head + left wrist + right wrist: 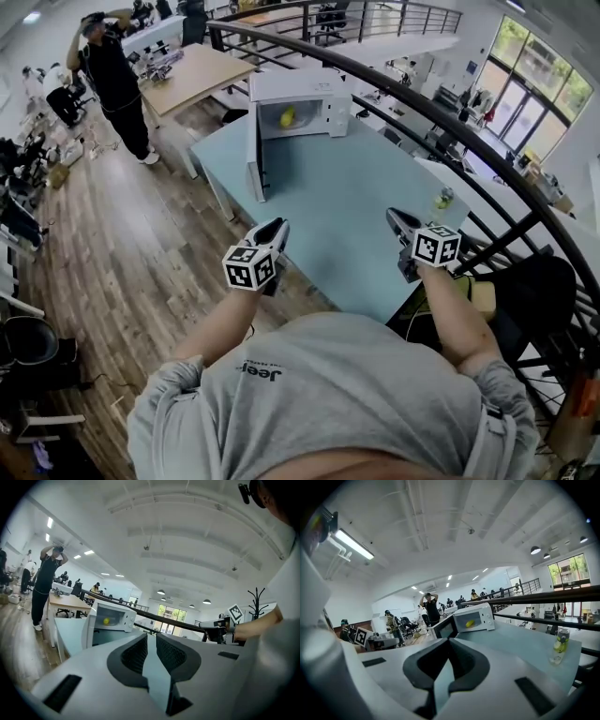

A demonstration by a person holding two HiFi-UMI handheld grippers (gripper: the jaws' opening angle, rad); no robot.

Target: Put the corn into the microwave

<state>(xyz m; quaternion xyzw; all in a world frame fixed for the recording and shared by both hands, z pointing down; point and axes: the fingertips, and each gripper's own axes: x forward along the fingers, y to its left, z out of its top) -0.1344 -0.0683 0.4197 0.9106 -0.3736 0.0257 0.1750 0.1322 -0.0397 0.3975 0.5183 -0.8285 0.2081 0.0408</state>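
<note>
At upper centre of head view, corn (288, 117) lies inside microwave (314, 89) on table (356, 206), door (255, 150) swung open; left gripper (277, 227) and right gripper (395, 217) at lower centre, well apart from corn; fingers (132, 657) of both closed, nothing between.

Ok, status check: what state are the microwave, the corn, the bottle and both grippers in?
Microwave: on the table, door swung open.
Corn: inside the microwave, lying on its floor.
Bottle: upright near the table's right edge.
Left gripper: shut, empty, over the table's near edge.
Right gripper: shut, empty, above the table.
</note>
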